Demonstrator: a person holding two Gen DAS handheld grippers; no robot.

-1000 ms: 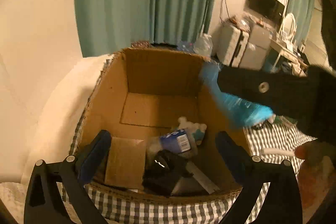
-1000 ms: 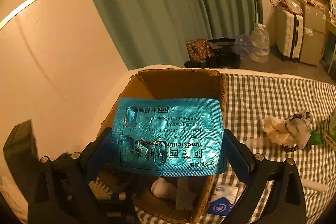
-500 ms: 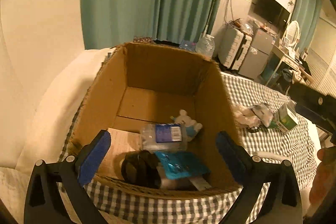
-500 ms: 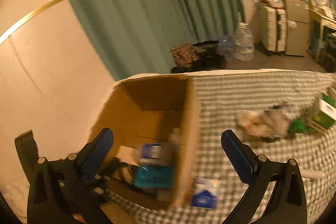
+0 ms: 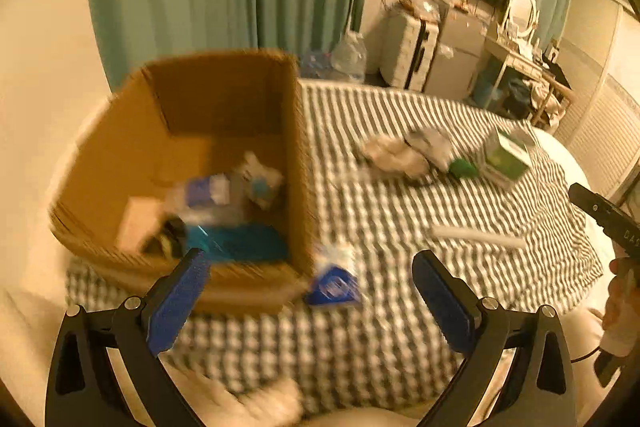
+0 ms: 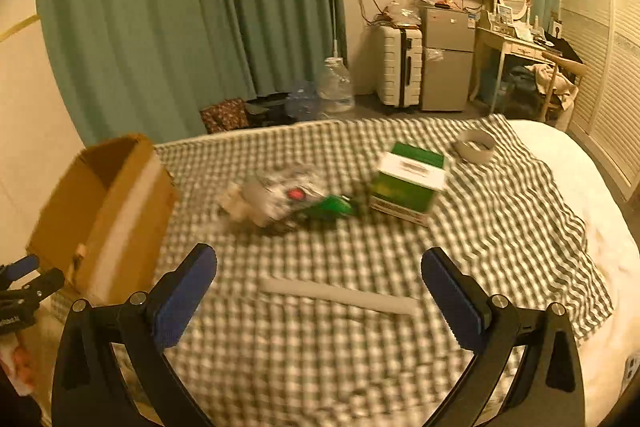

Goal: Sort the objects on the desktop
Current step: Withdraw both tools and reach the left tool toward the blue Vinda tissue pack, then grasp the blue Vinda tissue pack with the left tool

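1. Both the left gripper (image 5: 310,301) and right gripper (image 6: 318,291) gape wide, holding nothing.
2. The thin white stick (image 6: 338,294), lower centre, lies flat on the checked cloth (image 6: 500,223); pinching may snag fabric.
3. The open brown cardboard box (image 5: 298,163) at left has tall walls; open room lies rightward.

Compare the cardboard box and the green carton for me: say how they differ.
The cardboard box is plain brown, while the green carton is green and white. The cardboard box is open on top with things inside; the green carton looks closed. The cardboard box is much the larger. The cardboard box sits at the cloth's edge, the green carton nearer its middle. Both rest on the checked cloth.
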